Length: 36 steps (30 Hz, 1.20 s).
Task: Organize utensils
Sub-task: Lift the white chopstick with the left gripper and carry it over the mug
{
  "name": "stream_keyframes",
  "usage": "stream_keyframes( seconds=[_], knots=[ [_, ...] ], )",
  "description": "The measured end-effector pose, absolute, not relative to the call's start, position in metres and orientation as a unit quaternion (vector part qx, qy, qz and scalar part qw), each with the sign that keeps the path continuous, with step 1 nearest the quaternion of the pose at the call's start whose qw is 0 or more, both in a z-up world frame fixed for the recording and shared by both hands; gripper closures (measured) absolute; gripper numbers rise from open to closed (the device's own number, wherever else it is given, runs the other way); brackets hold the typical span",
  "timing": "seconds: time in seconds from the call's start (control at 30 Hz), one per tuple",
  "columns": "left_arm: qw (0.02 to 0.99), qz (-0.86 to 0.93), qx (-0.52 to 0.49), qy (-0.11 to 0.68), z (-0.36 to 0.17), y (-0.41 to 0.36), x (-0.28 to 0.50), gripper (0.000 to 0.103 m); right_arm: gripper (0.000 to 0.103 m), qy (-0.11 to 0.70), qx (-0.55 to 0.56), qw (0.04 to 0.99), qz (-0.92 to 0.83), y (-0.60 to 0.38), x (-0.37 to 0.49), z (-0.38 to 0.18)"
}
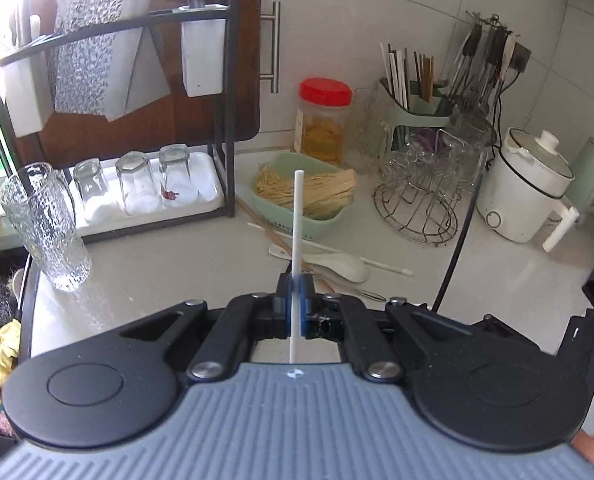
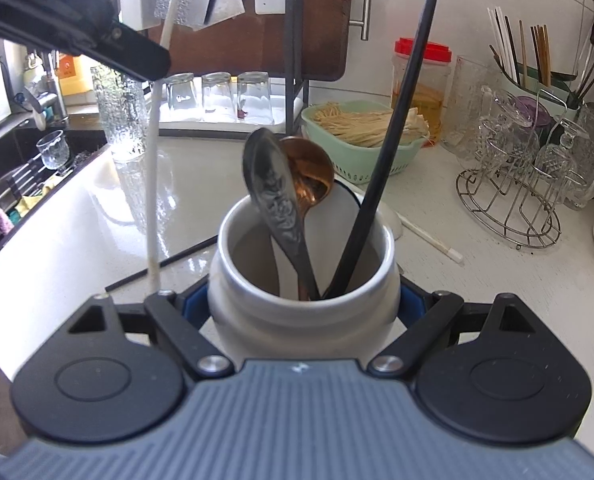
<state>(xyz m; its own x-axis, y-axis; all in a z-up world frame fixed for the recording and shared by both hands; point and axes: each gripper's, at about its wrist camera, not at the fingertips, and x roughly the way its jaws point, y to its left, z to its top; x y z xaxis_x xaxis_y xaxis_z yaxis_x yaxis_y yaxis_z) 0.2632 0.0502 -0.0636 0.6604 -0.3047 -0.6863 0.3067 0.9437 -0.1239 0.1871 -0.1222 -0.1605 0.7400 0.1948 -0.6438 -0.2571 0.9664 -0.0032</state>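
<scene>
The left gripper (image 1: 295, 280) is clenched on a thin white plastic chopstick (image 1: 298, 216), held upright at frame centre. The right gripper (image 2: 303, 300) grasps a white ceramic jar (image 2: 297, 320), low centre, holding a patterned steel spoon (image 2: 275, 196), a copper spoon (image 2: 311, 174) and a black chopstick (image 2: 401, 92).

left gripper (image 1: 295, 284): low centre of the left wrist view, jaws pinched almost together on a thin white stick.
right gripper (image 2: 303, 300): low centre of the right wrist view, jaws spread wide, pads clamped on both sides of a white jar.
</scene>
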Motion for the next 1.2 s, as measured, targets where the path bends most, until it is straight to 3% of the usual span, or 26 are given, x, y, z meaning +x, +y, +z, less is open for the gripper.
stream_keyframes(
  seconds=[0.67,1.2],
  knots=[
    [0.921,-0.195,0.006,0.338,-0.019,0.035,0.252,0.099,0.012,0.336,-0.046,0.932,0.127,-0.123,0.187,-0.161],
    [0.927,-0.248,0.021,0.282,0.066,0.015,0.232,0.099,0.012,0.334,-0.045,0.933,0.127,-0.123,0.187,-0.161]
  ],
)
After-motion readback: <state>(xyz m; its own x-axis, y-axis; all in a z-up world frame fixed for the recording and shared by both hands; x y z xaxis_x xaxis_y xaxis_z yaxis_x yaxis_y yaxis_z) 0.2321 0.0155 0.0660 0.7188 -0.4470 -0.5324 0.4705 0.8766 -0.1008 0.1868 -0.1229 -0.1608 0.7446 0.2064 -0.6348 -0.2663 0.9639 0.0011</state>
